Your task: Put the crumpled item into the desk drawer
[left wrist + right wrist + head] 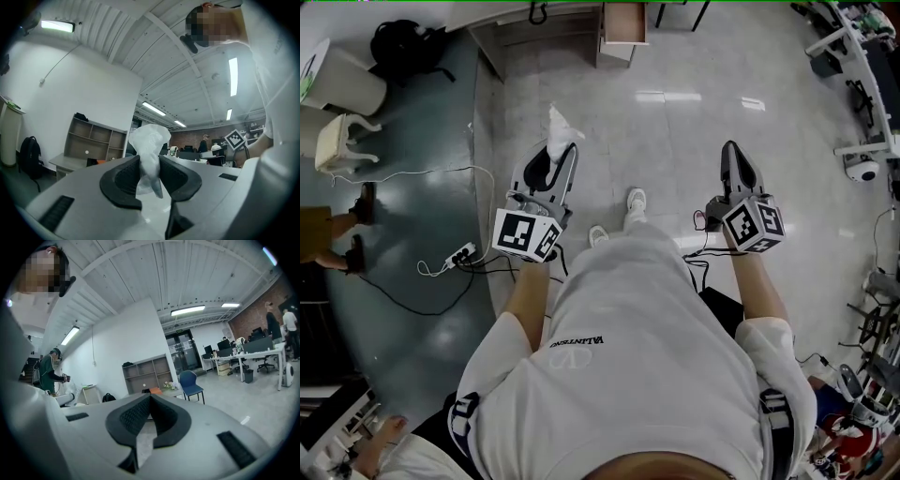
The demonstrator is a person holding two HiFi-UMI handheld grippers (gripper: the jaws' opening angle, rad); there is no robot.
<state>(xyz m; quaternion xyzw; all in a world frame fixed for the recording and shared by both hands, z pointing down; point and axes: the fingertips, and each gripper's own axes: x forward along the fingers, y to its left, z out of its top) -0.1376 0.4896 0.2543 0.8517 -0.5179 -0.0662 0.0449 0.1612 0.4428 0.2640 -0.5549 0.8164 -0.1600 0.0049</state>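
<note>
A crumpled white item [561, 127] sticks up from the tips of my left gripper [555, 157]. In the left gripper view the crumpled item [149, 143] is pinched between the black pads of that gripper [150, 163], which is shut on it. My right gripper [731, 155] is held level at the right, and in the right gripper view its tips [150, 397] meet with nothing between them. Straight ahead across the floor, a desk [534, 17] has a wooden drawer [623, 26] pulled open. Both grippers are still well short of it.
A black backpack [408, 42] and a white bin [342, 80] stand at the far left by a white stool [342, 141]. A power strip [459, 255] with cables lies on the floor left of me. Another person's legs [342, 230] show at the left edge. Equipment stands [862, 84] line the right side.
</note>
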